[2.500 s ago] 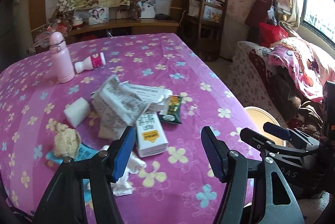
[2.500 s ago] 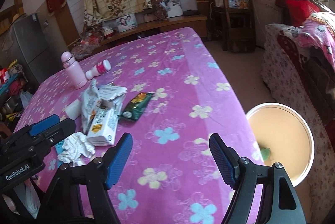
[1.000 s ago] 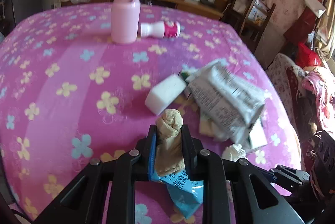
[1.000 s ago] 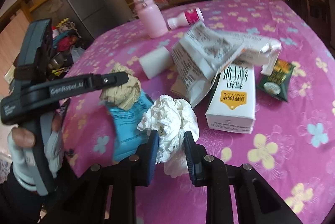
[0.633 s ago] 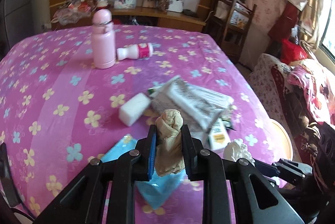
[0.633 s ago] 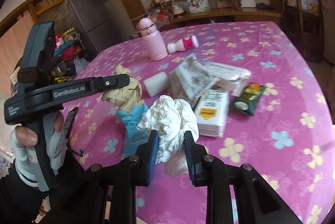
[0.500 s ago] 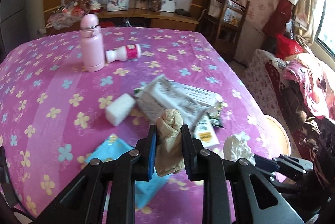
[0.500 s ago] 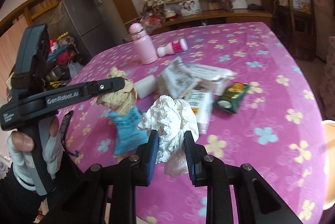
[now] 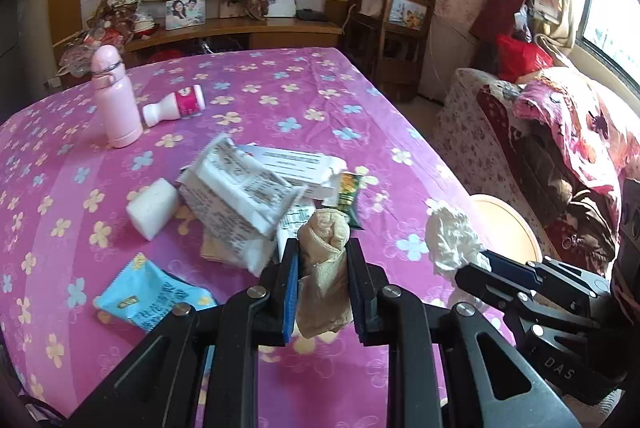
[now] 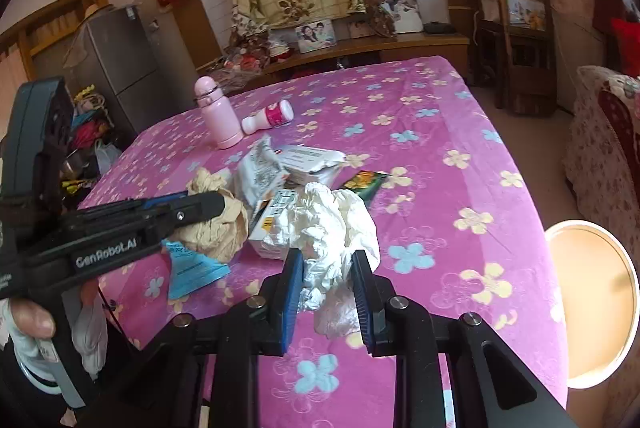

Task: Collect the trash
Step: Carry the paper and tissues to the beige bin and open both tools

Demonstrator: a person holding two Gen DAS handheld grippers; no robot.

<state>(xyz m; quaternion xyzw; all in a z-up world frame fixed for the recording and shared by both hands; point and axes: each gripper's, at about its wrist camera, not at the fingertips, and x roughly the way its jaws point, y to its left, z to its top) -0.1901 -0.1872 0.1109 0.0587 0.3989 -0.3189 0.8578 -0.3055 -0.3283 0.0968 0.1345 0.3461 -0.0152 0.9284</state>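
Note:
My left gripper [image 9: 322, 260] is shut on a crumpled brown paper wad [image 9: 325, 264], held above the purple flowered table [image 9: 280, 100]; the wad also shows in the right wrist view [image 10: 218, 224]. My right gripper [image 10: 326, 268] is shut on a crumpled white tissue [image 10: 332, 228], which also shows in the left wrist view [image 9: 454, 240]. A round bin [image 10: 592, 300] stands on the floor beside the table's right edge. On the table lie a blue snack wrapper [image 9: 150, 294], crushed cartons [image 9: 240, 192], a white block [image 9: 152, 202] and a green packet [image 9: 348, 190].
A pink bottle [image 9: 116, 98] stands at the back left with a small white and pink bottle [image 9: 176, 106] lying beside it. A sofa with bedding [image 9: 560, 148] is to the right. A wooden chair [image 10: 516, 40] stands beyond the table.
Both grippers closed on their wads, lifted them off the table and swung right, toward the bin side. The blue wrapper stayed on the table.

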